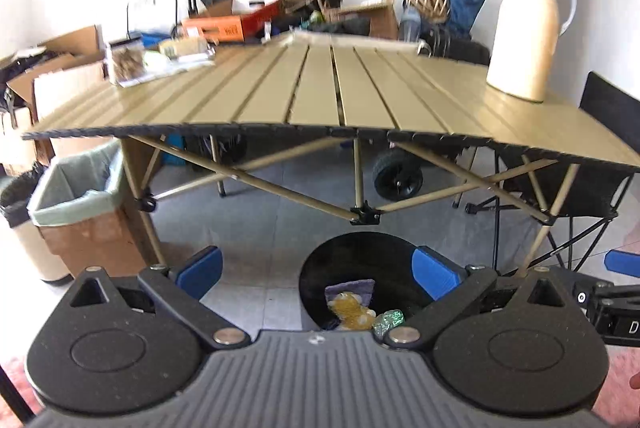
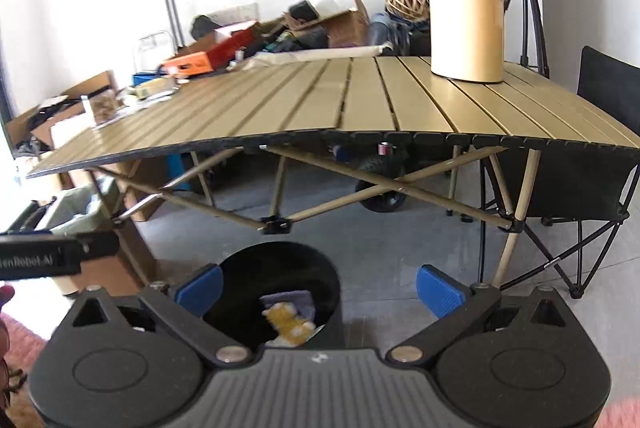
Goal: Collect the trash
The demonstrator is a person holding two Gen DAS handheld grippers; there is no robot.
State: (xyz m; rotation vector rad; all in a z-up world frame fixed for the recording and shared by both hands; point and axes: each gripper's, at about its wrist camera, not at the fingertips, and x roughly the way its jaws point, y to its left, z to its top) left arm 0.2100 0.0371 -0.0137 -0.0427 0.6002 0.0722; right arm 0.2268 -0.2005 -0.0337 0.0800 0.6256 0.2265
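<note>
A round black bin (image 1: 352, 268) stands on the floor just before the table's front edge; the same bin (image 2: 280, 276) shows in the right wrist view. Inside lie a yellow wrapper (image 1: 352, 310), a purple piece (image 1: 350, 288) and a shiny green wad (image 1: 389, 321). In the right view the yellow wrapper (image 2: 288, 322) rests on pale paper. My left gripper (image 1: 320, 274) hangs open above the bin's left rim with nothing between its blue pads. My right gripper (image 2: 320, 288) is open too, over the bin's right side, and holds nothing.
A slatted tan folding table (image 1: 320, 88) carries a cream thermos jug (image 1: 528, 28) at the right and a clear jar (image 1: 126, 58) with papers at the far left. A lined cardboard bin (image 1: 80, 196) stands at the left. A black folding chair (image 2: 580, 188) is at the right.
</note>
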